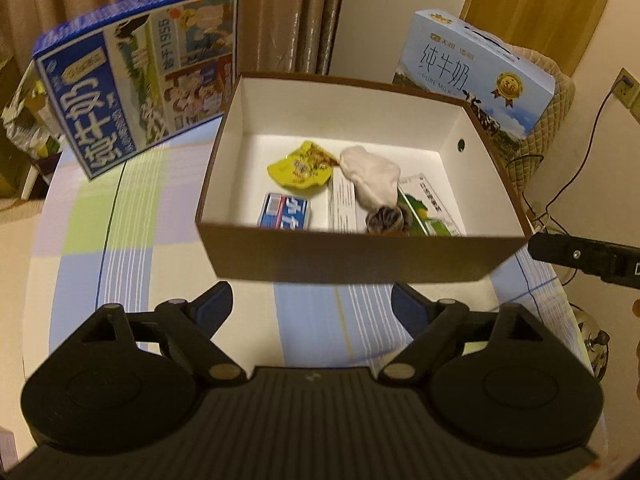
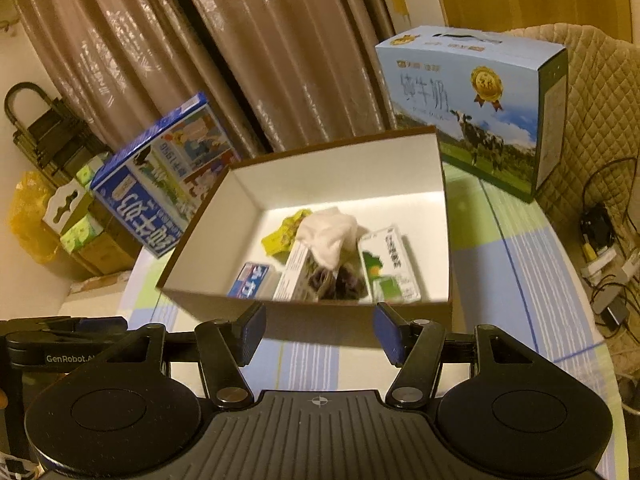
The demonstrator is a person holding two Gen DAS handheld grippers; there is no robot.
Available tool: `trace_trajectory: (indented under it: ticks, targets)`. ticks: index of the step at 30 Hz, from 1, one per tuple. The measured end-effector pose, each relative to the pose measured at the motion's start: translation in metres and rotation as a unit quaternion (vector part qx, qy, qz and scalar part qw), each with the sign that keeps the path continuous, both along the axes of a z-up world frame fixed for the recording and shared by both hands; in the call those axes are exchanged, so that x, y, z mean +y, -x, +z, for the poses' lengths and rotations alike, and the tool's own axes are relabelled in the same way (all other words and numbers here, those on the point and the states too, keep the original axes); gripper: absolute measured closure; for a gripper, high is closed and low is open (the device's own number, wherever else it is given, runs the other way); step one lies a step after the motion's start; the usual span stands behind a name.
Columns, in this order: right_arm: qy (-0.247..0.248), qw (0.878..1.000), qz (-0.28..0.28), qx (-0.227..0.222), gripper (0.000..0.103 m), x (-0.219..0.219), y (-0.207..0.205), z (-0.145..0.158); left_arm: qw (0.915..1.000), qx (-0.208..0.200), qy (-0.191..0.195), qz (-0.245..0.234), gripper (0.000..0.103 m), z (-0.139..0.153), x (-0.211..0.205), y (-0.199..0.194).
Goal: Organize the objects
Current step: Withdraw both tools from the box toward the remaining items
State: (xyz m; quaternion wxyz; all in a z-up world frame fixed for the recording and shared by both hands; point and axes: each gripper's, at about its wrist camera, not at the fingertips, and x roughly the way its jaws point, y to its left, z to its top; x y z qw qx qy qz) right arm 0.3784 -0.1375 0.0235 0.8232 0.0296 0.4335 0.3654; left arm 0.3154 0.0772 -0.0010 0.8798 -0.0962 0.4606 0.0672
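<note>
A brown open box [image 1: 352,256] with white inside stands on the checked tablecloth; it also shows in the right wrist view [image 2: 200,280]. Inside lie a yellow snack packet [image 1: 300,166], a blue-and-white small pack [image 1: 285,211], a white sock [image 1: 370,178] with a dark patterned end, and a green-and-white carton [image 1: 430,210]. The same sock [image 2: 328,234], carton [image 2: 390,266], blue pack [image 2: 252,280] and yellow packet [image 2: 282,232] show in the right wrist view. My left gripper [image 1: 312,304] is open and empty just before the box's near wall. My right gripper [image 2: 318,334] is open and empty, also before the near wall.
A dark blue milk carton box [image 1: 136,76] stands tilted at the back left, and a light blue milk box [image 1: 476,76] at the back right. Curtains hang behind. A quilted chair [image 2: 600,112] and cables [image 2: 604,240] are to the right. The table edge [image 1: 44,216] curves on the left.
</note>
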Motion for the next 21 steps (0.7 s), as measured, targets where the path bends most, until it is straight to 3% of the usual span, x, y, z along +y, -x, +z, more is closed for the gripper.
trace_trajectory:
  ticks: [13,21]
  targets:
    - [0.027,0.999,0.029,0.007,0.046,-0.014,0.053,-0.011,0.9991,0.025,0.023,0.024,0.016,-0.013,-0.021,0.062]
    - [0.043,0.998,0.036,0.023,0.046,-0.025,0.074,-0.026,0.9981,0.041,0.015,0.044,0.016,-0.021,-0.024,0.094]
